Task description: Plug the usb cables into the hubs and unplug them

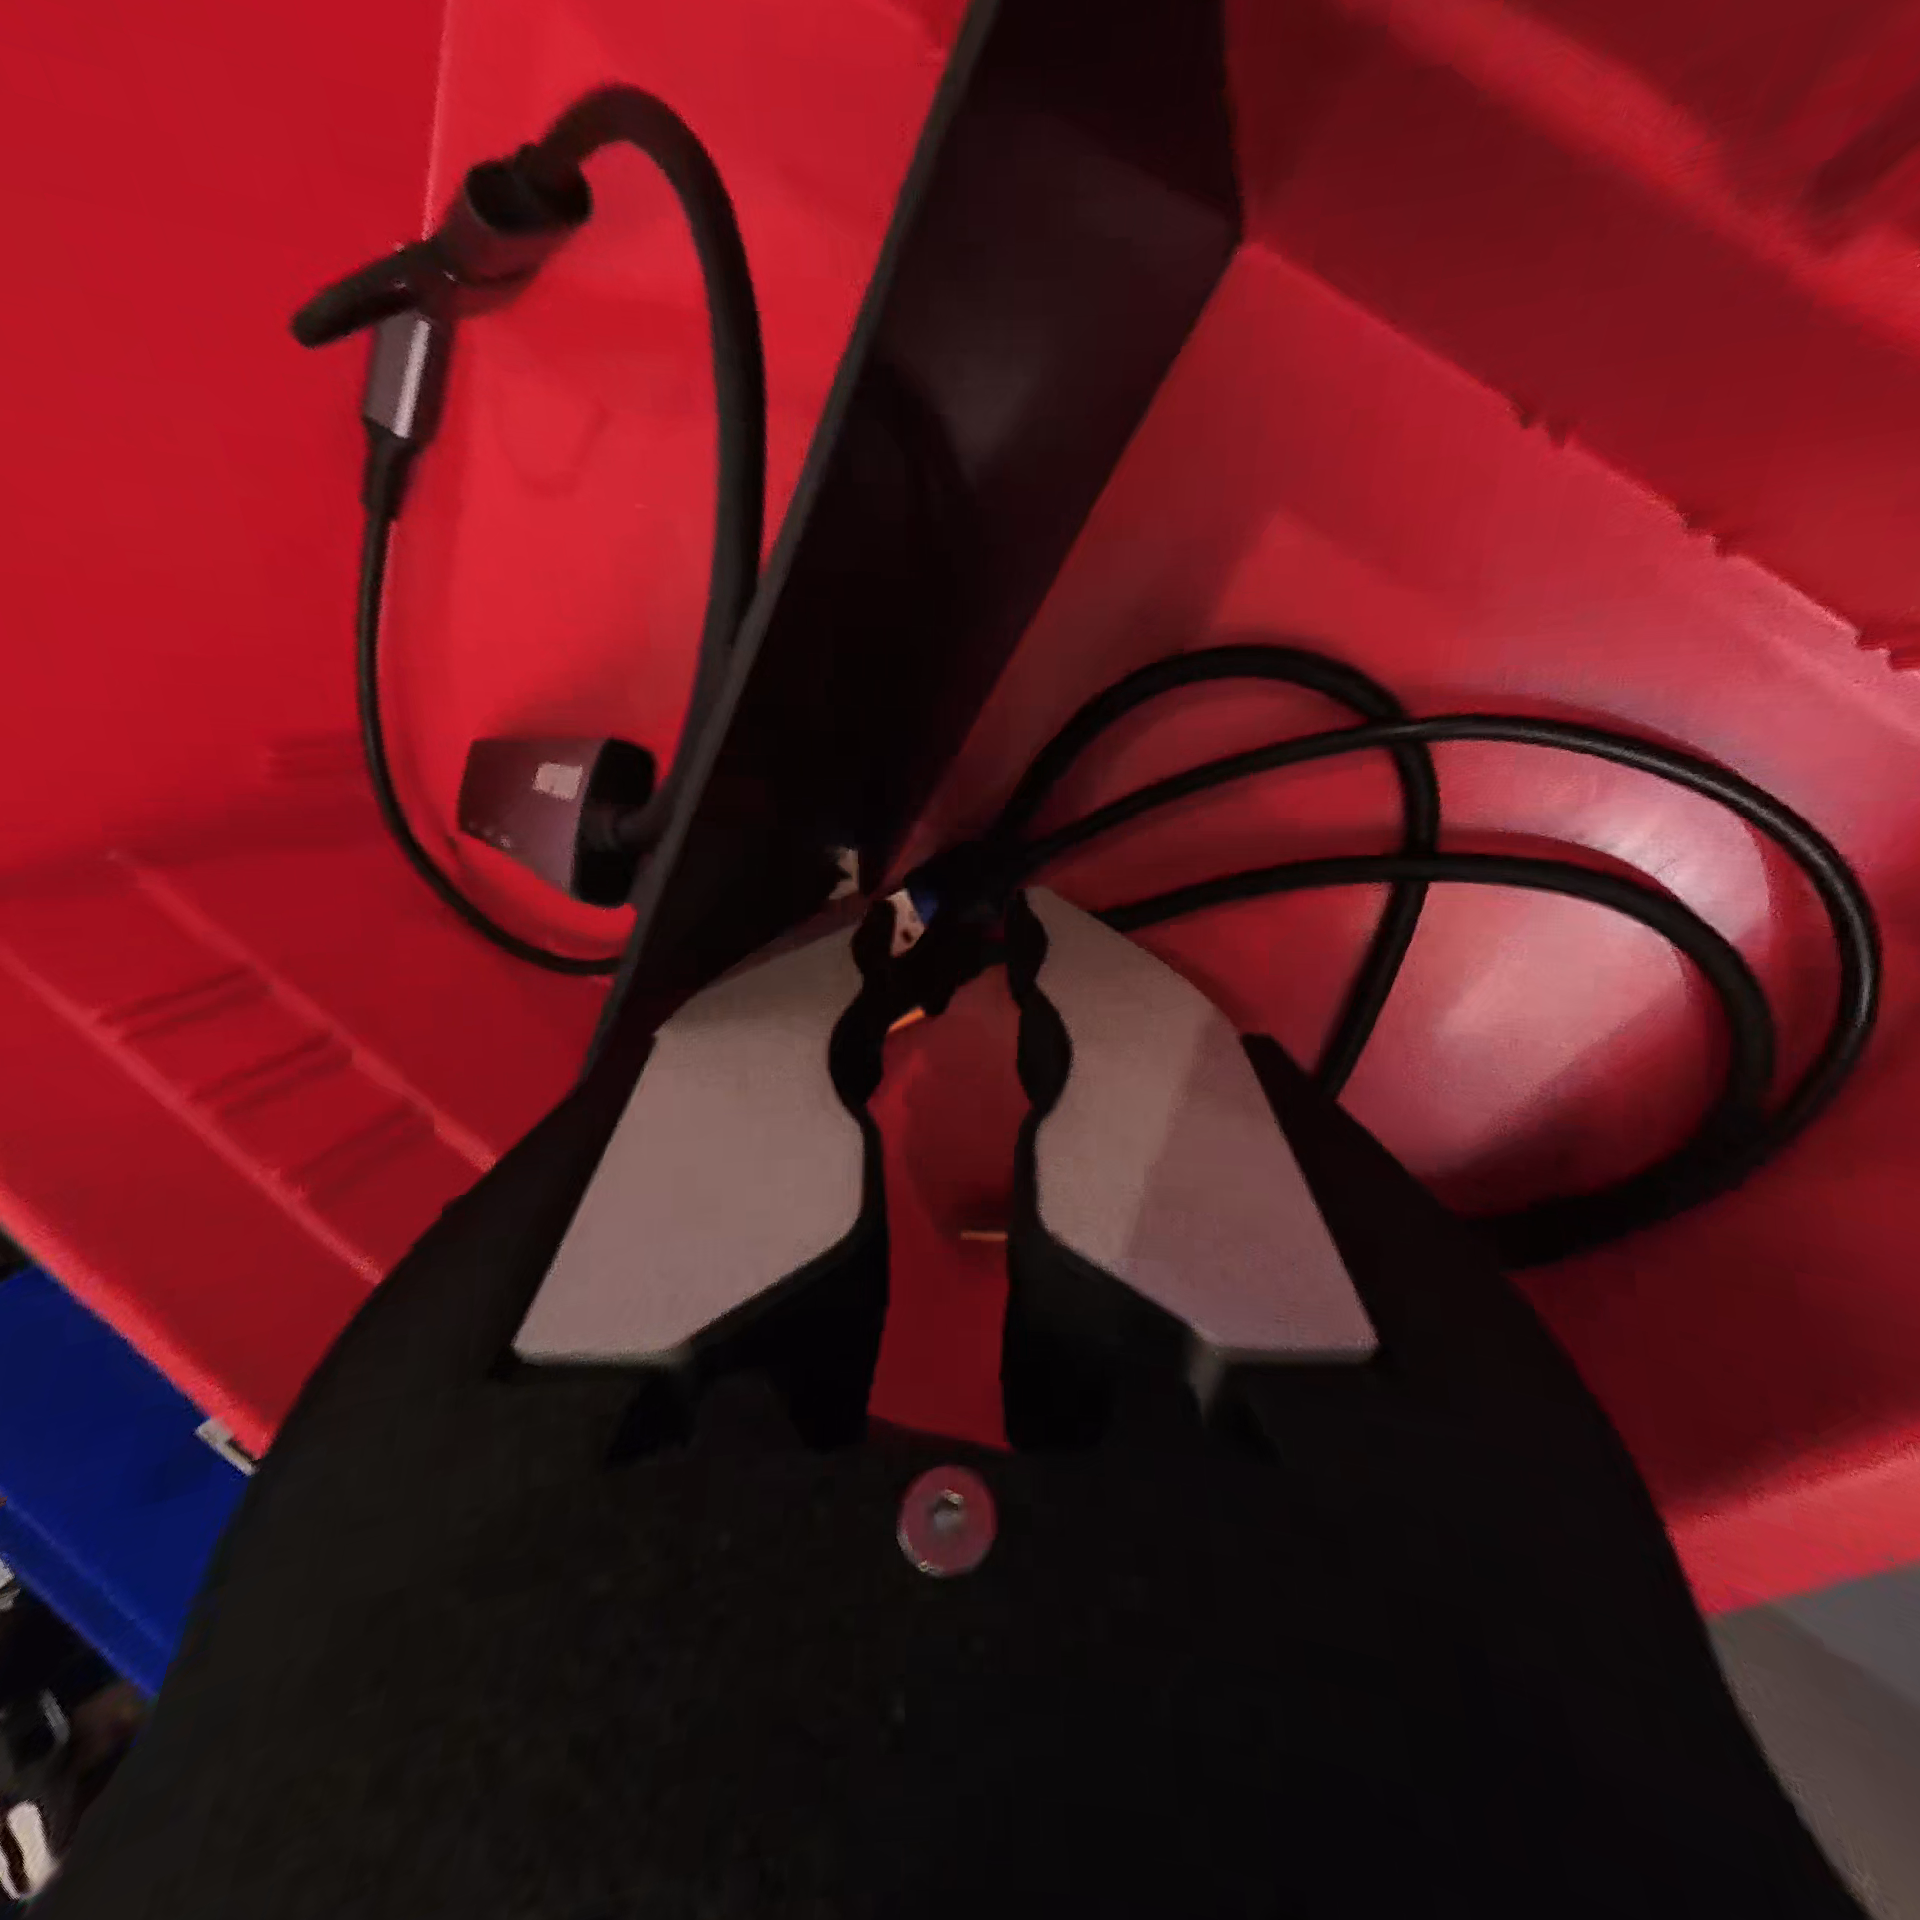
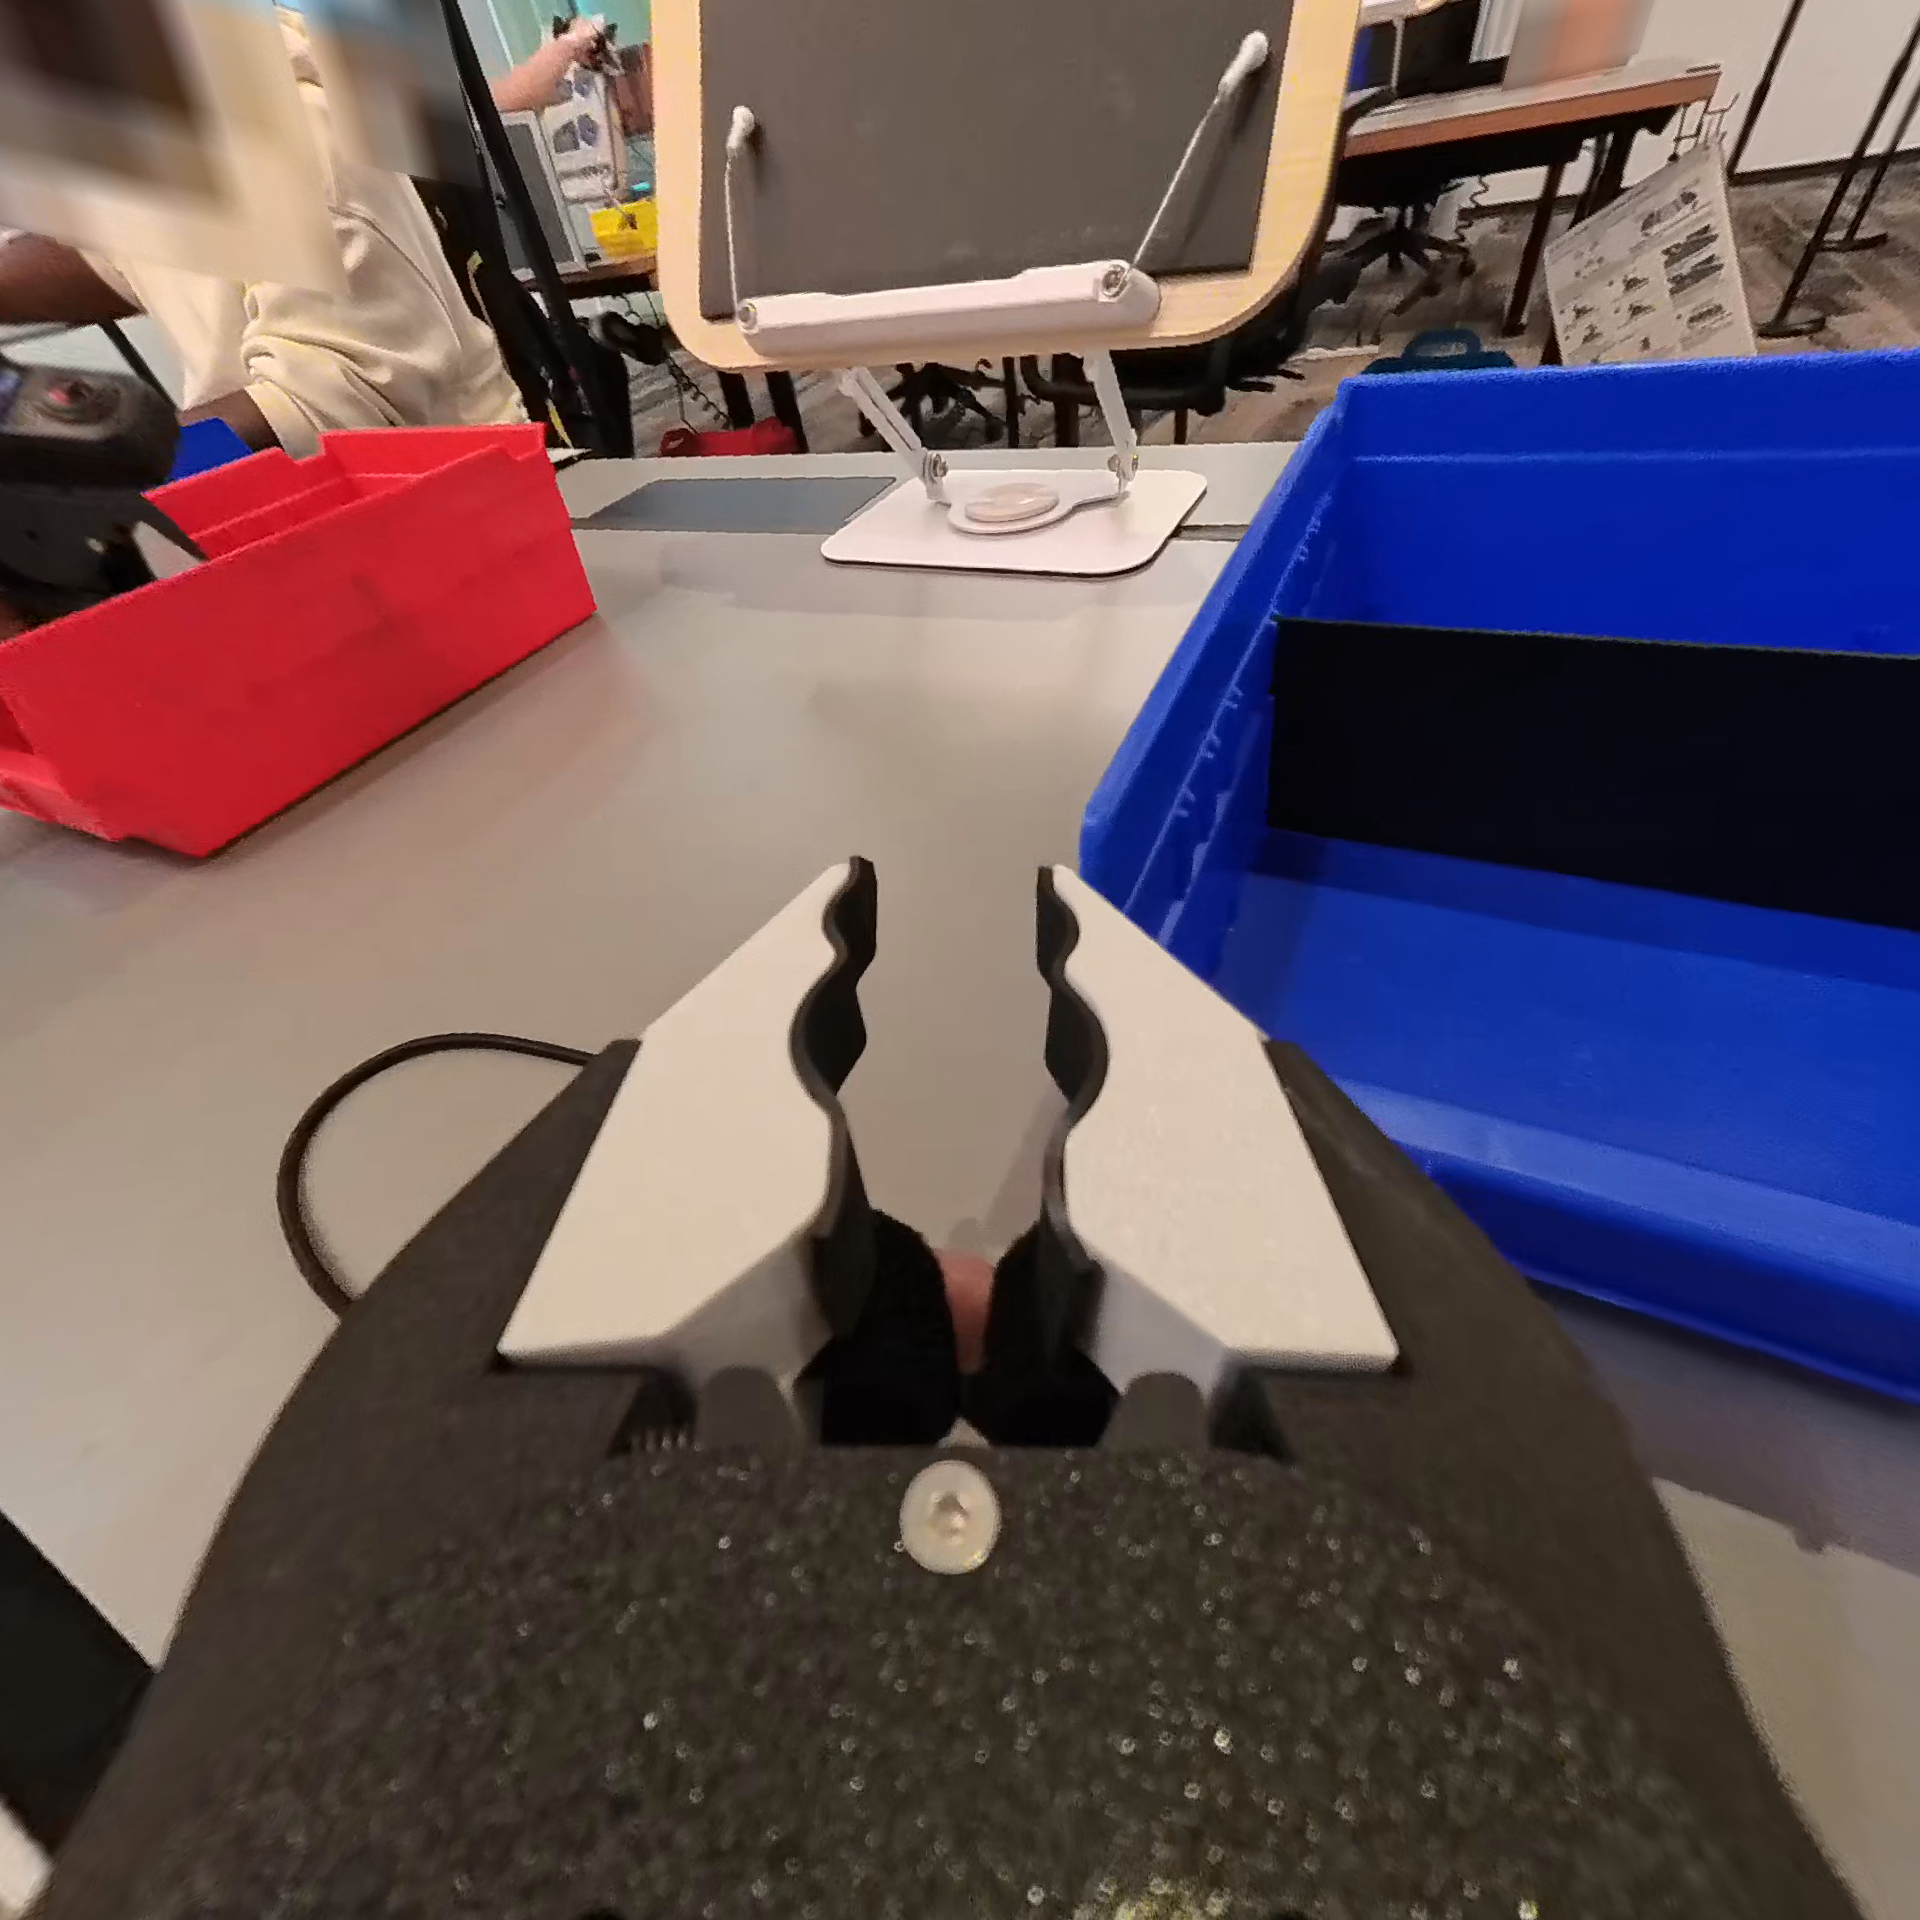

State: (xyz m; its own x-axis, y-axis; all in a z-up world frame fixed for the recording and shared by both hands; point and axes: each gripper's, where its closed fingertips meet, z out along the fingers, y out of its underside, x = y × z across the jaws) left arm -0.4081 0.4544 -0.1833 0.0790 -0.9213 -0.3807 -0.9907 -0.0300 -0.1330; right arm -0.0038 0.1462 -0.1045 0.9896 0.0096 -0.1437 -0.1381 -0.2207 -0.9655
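Grey desk (image 2: 727,748), red bin (image 1: 1351,436): left claw (image 1: 940,935) clenched on black coiled cable (image 1: 1558,821), loops trailing right of frame; right claw (image 2: 956,883) released, beside blue bin (image 2: 1558,1039).

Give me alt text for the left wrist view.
The left tongs pinch a bundled black cable inside a red bin, beside its black divider. A second cable with a grey adapter lies across the divider.
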